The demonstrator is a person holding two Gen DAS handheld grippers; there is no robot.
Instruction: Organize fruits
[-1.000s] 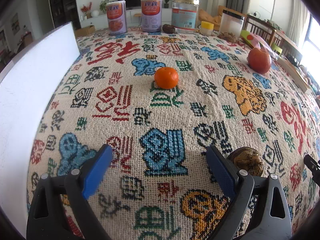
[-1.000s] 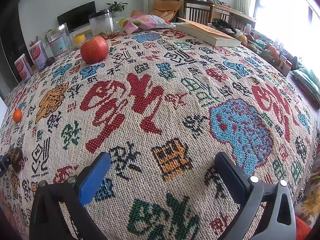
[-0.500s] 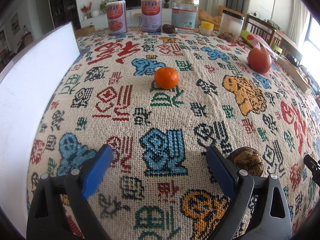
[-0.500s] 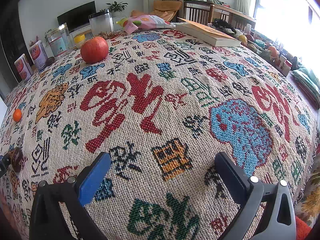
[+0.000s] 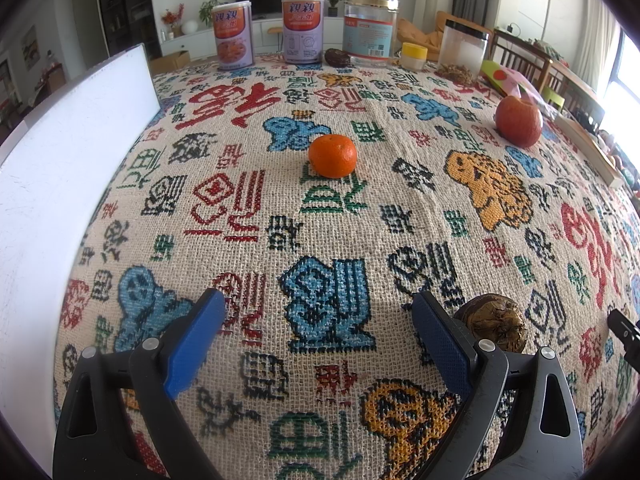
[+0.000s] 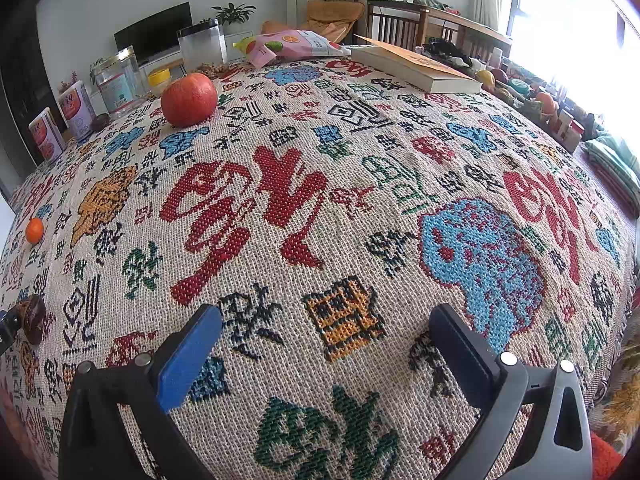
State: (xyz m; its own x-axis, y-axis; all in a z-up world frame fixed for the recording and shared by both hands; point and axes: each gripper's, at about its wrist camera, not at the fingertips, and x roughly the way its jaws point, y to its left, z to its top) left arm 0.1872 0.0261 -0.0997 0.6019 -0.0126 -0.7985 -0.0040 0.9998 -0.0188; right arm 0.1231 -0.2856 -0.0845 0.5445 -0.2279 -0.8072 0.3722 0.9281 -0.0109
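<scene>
An orange tangerine (image 5: pixel 333 155) sits mid-table on the patterned cloth, well ahead of my left gripper (image 5: pixel 318 306), which is open and empty. A wrinkled brown fruit (image 5: pixel 496 326) lies just outside the left gripper's right finger. A red apple (image 5: pixel 519 121) rests at the far right. In the right wrist view the apple (image 6: pixel 189 99) is far ahead to the left, the tangerine (image 6: pixel 34 230) and the brown fruit (image 6: pixel 33 317) are at the left edge. My right gripper (image 6: pixel 326 322) is open over bare cloth.
A white board (image 5: pixel 60 184) stands along the table's left side. Two cans (image 5: pixel 267 31), jars (image 5: pixel 371 31) and another brown fruit (image 5: pixel 338 57) line the far edge. A snack bag (image 6: pixel 294 46) and a book (image 6: pixel 416 68) lie at the far right.
</scene>
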